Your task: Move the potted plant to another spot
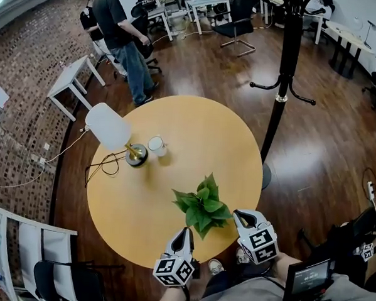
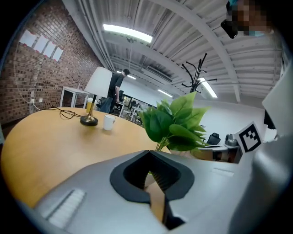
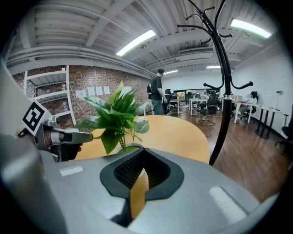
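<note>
The left gripper (image 1: pixel 186 233), at six o'clock, and the right gripper (image 1: pixel 237 214), at five, angle slightly downward toward each other. Both clamp the potted plant (image 1: pixel 203 205) between them.

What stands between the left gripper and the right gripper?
The potted plant: the head view shows it on the table with the left gripper and the right gripper on either side.

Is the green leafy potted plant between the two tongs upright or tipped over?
Upright. In the right gripper view the green leafy potted plant has stems rising straight from its pot, leaves spread above.
</note>
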Action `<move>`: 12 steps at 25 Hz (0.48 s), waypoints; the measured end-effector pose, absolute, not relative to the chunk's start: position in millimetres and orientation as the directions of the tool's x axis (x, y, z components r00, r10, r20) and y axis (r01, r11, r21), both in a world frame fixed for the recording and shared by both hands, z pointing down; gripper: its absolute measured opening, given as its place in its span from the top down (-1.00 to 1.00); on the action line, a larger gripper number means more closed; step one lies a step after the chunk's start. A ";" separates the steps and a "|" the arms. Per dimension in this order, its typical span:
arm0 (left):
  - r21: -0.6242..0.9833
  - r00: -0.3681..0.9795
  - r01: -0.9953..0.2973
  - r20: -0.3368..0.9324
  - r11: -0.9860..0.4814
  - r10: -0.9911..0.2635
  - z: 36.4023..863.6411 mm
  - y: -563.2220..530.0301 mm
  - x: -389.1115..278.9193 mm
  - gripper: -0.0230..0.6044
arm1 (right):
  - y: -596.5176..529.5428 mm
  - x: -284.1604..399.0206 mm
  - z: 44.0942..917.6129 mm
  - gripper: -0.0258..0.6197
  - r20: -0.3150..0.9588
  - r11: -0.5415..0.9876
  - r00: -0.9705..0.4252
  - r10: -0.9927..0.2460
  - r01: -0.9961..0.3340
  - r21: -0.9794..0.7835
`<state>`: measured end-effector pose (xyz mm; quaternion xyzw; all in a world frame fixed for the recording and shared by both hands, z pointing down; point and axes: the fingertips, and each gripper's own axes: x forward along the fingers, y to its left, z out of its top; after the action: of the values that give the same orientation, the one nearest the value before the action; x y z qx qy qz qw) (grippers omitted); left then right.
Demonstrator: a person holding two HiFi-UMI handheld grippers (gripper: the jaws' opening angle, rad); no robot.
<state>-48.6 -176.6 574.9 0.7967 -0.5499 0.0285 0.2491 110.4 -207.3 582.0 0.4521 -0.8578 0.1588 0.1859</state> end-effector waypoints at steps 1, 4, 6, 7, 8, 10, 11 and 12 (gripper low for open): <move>0.371 0.393 -0.890 0.331 -0.265 -0.858 585.3 -178.9 -48.8 0.94 | -208.9 108.7 592.1 0.89 0.475 0.543 -0.524 -0.706 -0.832 -0.111; 0.383 0.388 -0.891 0.367 -0.243 -0.846 620.9 -192.2 -51.4 0.94 | -218.5 104.6 626.4 0.89 0.509 0.543 -0.527 -0.681 -0.829 -0.132; 0.384 0.384 -0.894 0.389 -0.231 -0.837 638.7 -198.7 -52.6 0.94 | -222.9 103.4 642.4 0.89 0.525 0.544 -0.528 -0.668 -0.828 -0.140; 0.385 0.383 -0.895 0.398 -0.227 -0.834 644.0 -200.1 -52.8 0.94 | -223.5 103.2 646.9 0.89 0.532 0.545 -0.528 -0.662 -0.826 -0.143; 0.387 0.382 -0.895 0.405 -0.222 -0.831 647.4 -200.5 -52.9 0.94 | -223.2 103.0 649.9 0.89 0.537 0.547 -0.530 -0.656 -0.825 -0.145; 0.391 0.381 -0.895 0.416 -0.216 -0.826 650.5 -199.4 -52.7 0.94 | -221.0 102.6 654.3 0.89 0.550 0.550 -0.532 -0.644 -0.821 -0.151; 0.393 0.381 -0.894 0.420 -0.214 -0.824 651.0 -198.7 -52.4 0.94 | -219.5 102.3 656.4 0.89 0.556 0.553 -0.534 -0.637 -0.819 -0.154; 0.394 0.382 -0.894 0.423 -0.213 -0.822 651.2 -198.2 -52.0 0.94 | -218.3 101.7 658.7 0.89 0.562 0.556 -0.537 -0.629 -0.816 -0.157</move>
<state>-52.0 -198.2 651.2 0.7764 -0.5524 0.0609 0.2972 101.7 -218.3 658.7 0.4241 -0.8521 0.2055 0.2274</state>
